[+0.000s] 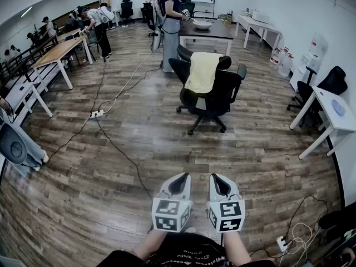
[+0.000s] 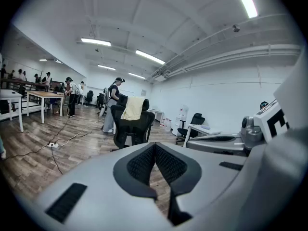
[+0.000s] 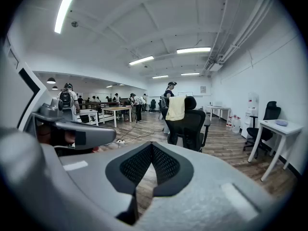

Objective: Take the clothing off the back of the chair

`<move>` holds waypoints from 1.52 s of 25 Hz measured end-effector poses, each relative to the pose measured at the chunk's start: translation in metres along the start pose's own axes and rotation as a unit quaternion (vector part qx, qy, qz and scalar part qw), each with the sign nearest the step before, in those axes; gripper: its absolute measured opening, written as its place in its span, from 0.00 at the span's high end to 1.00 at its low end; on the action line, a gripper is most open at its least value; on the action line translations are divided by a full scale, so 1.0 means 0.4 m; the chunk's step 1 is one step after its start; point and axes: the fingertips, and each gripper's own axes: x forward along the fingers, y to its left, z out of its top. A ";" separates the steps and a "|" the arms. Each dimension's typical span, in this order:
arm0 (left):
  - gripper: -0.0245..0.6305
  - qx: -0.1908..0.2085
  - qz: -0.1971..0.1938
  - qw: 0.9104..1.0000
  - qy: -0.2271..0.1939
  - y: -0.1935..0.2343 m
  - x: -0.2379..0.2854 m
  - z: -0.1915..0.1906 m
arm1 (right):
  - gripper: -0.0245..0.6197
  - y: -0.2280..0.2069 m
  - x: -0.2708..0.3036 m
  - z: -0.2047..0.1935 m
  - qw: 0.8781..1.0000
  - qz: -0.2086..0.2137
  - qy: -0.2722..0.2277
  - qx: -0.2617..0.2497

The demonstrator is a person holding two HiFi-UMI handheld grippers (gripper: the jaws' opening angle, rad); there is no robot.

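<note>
Head view: clothing (image 1: 202,72), one pale yellow cloth garment, soft and matte, roughly oblong as folded, draped over the top of the chair's backrest toward 12 o'clock from the grippers. Its long axis runs down the backrest, 12 to 6 o'clock, with the lower edge hanging free. Chair (image 1: 219,96): black office type with a rounded headrest, armrests and a star base on castors, standing on the floor (image 1: 139,149), which is brown wood-look plank with a slight sheen. Dark table (image 1: 211,31) at 12 o'clock beyond the chair, and a white desk (image 1: 334,113) at 3 o'clock. Black cable (image 1: 114,144) trails across the planks from a white power strip (image 1: 97,114) at 9 o'clock. Left gripper (image 1: 179,178) and right gripper (image 1: 218,178), grey moulded shells with black textured pads, sit side by side at 6 o'clock, well apart from the chair. Each has its jaws pressed fully together, with nothing between them.
</note>
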 end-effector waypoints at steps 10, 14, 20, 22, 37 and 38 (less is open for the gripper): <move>0.95 0.002 -0.007 1.000 0.014 -0.030 0.005 -0.038 | 0.96 -0.009 -0.018 -0.032 1.000 0.006 0.010 0.008; 0.95 0.003 -0.013 1.000 0.021 -0.043 0.013 -0.051 | 0.96 -0.013 -0.020 -0.049 0.999 0.022 0.015 0.024; 0.95 0.000 -0.017 0.999 0.034 -0.045 0.038 -0.067 | 0.96 -0.033 -0.010 -0.052 0.999 0.024 0.014 0.035; 0.95 0.000 -0.019 0.999 0.040 -0.043 0.047 -0.073 | 0.96 -0.037 -0.006 -0.057 0.999 0.029 0.015 0.040; 0.95 0.001 -0.027 0.999 0.044 0.024 0.200 -0.021 | 0.96 -0.110 0.136 -0.040 0.997 0.034 0.028 0.069; 0.95 0.002 -0.028 0.999 0.046 0.030 0.212 -0.018 | 0.96 -0.110 0.151 -0.036 0.997 0.035 0.029 0.068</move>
